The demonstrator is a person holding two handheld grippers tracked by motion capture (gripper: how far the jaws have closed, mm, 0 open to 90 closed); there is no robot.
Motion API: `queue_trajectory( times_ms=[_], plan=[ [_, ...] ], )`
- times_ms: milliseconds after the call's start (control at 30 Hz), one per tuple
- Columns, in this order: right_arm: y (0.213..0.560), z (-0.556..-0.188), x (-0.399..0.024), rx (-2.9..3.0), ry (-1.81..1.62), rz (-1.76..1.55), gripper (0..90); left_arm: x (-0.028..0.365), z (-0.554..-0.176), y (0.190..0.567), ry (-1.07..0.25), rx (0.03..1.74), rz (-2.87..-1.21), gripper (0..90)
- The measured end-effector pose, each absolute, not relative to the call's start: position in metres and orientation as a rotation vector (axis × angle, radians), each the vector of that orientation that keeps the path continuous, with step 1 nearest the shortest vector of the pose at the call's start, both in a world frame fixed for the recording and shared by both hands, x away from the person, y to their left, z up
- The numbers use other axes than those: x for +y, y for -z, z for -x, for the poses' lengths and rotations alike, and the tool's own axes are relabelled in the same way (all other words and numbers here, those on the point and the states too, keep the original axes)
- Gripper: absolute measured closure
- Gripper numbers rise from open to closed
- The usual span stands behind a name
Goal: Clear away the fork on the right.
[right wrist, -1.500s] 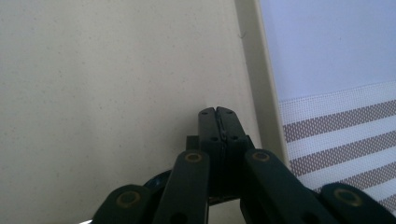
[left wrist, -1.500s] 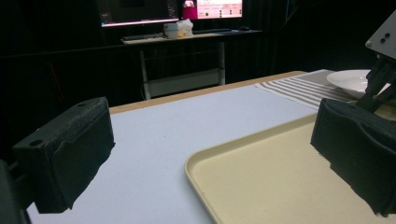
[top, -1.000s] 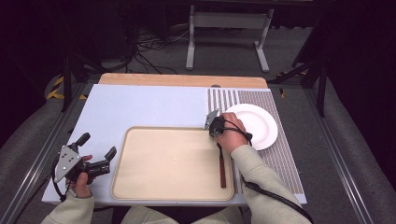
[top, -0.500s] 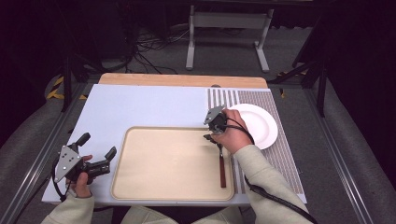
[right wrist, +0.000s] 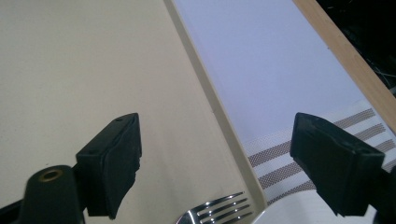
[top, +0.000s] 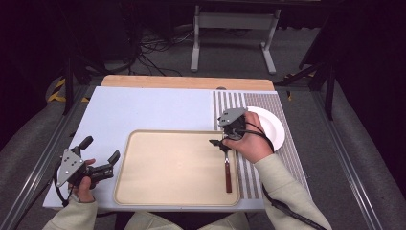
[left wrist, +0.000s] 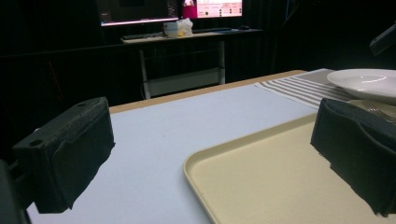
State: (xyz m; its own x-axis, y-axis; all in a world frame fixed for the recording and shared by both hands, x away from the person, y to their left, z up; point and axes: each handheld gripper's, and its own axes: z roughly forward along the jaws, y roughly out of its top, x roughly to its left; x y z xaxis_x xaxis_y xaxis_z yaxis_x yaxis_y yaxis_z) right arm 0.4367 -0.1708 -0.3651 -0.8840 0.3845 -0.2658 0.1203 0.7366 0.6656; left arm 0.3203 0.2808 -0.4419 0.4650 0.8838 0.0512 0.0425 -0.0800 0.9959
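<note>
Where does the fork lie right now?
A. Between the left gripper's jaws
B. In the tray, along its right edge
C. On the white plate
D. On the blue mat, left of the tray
B: the fork lies flat in the tray by its right rim, below the open right gripper.

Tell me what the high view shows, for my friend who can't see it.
A fork with a brown handle lies along the right side of a beige tray, and the right gripper hangs open just above it, its jaws having just opened. The left gripper rests open left of the tray, and a white plate sits on a striped mat.
</note>
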Motion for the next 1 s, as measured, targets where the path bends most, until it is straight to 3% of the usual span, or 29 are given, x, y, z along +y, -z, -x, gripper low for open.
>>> queue_trajectory(
  times_ms=[633, 1000],
  plan=[
    [0.344, -0.399, -0.215, 2.409, -1.104, -0.441, 12.6, 0.281, -0.320, 0.442, -0.868, 0.856, -1.491, 0.0],
    [0.351, -0.382, -0.244, 2.286, -1.284, -0.521, 11.6, 0.281, -0.320, 0.442, -0.868, 0.859, -1.491, 0.0]
  ],
)
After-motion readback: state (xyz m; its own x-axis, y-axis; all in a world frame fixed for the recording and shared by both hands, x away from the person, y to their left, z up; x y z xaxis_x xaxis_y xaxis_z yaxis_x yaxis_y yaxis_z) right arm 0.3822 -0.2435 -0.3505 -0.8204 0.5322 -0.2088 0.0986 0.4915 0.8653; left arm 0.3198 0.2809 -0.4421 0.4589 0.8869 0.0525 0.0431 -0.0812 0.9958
